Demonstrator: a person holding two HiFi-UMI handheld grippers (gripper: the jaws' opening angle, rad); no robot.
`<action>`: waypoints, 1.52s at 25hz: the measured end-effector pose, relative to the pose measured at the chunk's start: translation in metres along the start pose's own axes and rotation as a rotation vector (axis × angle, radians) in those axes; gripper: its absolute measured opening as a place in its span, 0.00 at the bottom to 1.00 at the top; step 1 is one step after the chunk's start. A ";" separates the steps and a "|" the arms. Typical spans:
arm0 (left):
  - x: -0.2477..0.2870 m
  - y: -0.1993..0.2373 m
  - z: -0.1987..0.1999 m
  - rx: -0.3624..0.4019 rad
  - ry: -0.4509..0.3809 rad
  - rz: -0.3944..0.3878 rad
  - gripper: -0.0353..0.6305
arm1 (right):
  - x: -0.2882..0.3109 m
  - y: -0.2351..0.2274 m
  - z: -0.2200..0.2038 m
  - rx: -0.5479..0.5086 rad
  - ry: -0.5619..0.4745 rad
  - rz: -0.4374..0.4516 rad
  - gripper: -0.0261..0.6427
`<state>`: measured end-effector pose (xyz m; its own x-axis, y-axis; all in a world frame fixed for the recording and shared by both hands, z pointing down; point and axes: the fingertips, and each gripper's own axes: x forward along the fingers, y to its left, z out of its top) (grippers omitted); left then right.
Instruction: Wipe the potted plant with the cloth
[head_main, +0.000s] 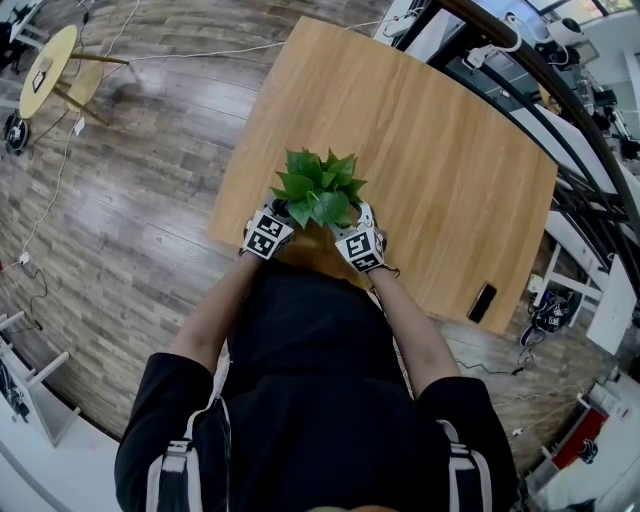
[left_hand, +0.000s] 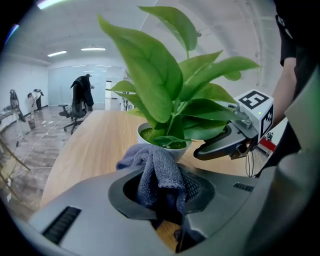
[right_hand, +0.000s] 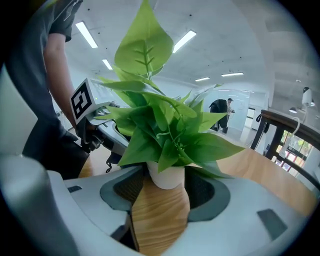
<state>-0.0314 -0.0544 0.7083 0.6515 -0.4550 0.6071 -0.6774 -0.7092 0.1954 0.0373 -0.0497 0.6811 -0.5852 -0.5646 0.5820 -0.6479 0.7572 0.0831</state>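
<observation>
In the head view, the potted plant (head_main: 318, 188) stands near the near edge of a wooden table (head_main: 430, 170), with the left gripper (head_main: 270, 228) and the right gripper (head_main: 358, 240) close on either side; a dark phone (head_main: 482, 302) lies well apart. In the left gripper view, the left gripper (left_hand: 161, 175) has its jaws clamped on a bunched grey cloth (left_hand: 155, 167), which rises just before the white pot (left_hand: 176, 148). In the right gripper view, the right gripper (right_hand: 167, 186) has its jaws spread wide, pads against the sides of the pot (right_hand: 167, 176).
</observation>
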 end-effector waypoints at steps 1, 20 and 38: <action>0.000 -0.001 -0.001 0.018 0.007 0.000 0.22 | -0.002 0.002 -0.001 0.002 0.001 0.000 0.40; 0.001 0.002 0.001 -0.100 -0.029 0.026 0.22 | 0.000 -0.010 -0.011 0.072 0.004 -0.040 0.40; -0.003 0.002 0.004 -0.113 -0.035 0.033 0.22 | -0.001 0.032 0.002 0.011 -0.023 0.087 0.40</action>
<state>-0.0336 -0.0568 0.7036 0.6385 -0.4965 0.5880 -0.7313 -0.6294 0.2627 0.0157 -0.0257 0.6814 -0.6505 -0.5046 0.5677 -0.5994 0.8001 0.0243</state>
